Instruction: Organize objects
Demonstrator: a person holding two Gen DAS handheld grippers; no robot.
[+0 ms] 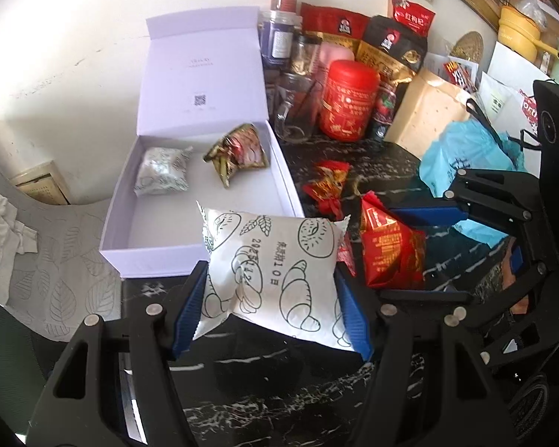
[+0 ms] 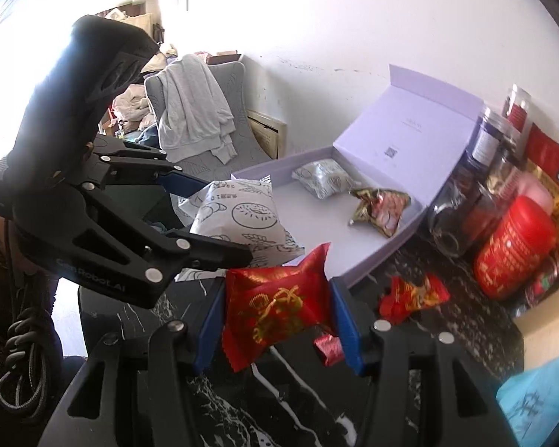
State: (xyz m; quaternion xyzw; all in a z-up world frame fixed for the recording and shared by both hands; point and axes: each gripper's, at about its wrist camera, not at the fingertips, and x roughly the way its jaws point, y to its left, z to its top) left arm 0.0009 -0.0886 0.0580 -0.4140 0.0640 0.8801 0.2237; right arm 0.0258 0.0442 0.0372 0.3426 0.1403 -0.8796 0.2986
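The left gripper [image 1: 272,309] pinched a white snack packet [image 1: 270,268] printed with croissants between its 2 blue pads, held above the black marble table [image 1: 279,402]. At 11 o'clock from that packet lay the open lavender box [image 1: 205,171], its lid upright against the wall. Inside the box sat 2 items: a silvery packet [image 1: 162,171] and, at its 3 o'clock, a crumpled gold-and-pink wrapper [image 1: 240,149]. The right gripper [image 2: 275,316] pinched a red packet [image 2: 275,305] with gold print. At 3 o'clock from it, another red wrapper [image 2: 413,292] lay on the table. A red canister [image 2: 514,249] stood at 2 o'clock, among jars.
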